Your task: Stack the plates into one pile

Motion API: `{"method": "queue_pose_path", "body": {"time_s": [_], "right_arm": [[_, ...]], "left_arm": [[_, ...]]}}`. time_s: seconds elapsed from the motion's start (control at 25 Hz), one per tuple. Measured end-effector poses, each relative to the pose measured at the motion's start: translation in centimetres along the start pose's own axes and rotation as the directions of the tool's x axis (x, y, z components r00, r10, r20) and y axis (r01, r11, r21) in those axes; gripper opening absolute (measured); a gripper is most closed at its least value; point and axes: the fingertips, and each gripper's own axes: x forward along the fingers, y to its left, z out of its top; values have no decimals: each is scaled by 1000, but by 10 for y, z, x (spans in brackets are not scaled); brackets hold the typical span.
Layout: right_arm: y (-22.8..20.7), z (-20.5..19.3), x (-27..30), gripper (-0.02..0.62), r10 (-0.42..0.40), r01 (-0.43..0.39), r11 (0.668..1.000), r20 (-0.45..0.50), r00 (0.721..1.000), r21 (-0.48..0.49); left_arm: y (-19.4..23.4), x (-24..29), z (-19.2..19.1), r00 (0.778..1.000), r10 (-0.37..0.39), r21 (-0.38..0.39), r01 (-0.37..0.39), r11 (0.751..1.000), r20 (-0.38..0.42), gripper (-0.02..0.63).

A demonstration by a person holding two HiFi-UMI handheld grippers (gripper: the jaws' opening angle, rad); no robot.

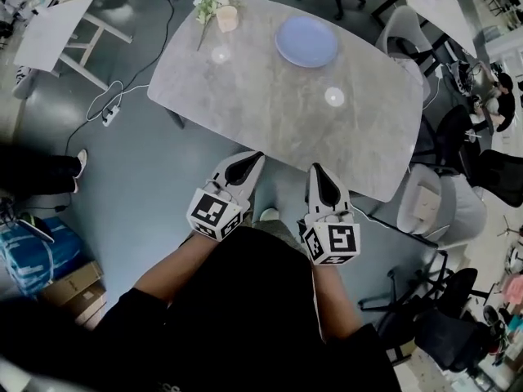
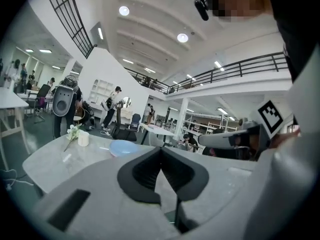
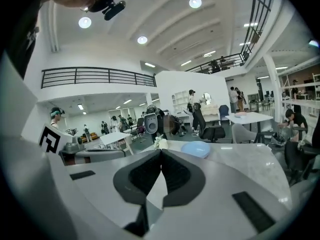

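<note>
- The round pale blue plate (image 1: pixel 306 41) sits in the upper middle of the head view, on the far part of the grey stone-look table (image 1: pixel 270 113). It reads as one neat pile.
- I cannot tell how many plates are in that pile; from above, only a single rim shows.
- No other plate lies loose on this table. Its only other item is a small cream cup holding a sprig of white flowers (image 1: pixel 226 16), toward the upper left.
- Judging from that, the stacking looks finished, or nearly so, with nothing left to gather here.
- The left gripper (image 1: pixel 258 155) is at lower centre of the head view, off the near table edge and well apart from the plate. Its jaws are pressed together with nothing between them.
- The right gripper (image 1: pixel 315 170) is just beside it, its jaws likewise pressed together and empty.
- No brand or label can be read. The only markings are black-and-white square patterns on the gripper cubes, and faint print on the person's dark top is too small to make out.
</note>
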Motion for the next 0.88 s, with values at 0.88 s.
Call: {"method": "queue_pose_path", "body": {"time_s": [0.88], "right_arm": [[109, -63, -118, 12, -194, 194, 981, -15, 981, -2]], "left_arm": [[-58, -140, -21, 992, -121, 115, 123, 986, -20, 15]]}}
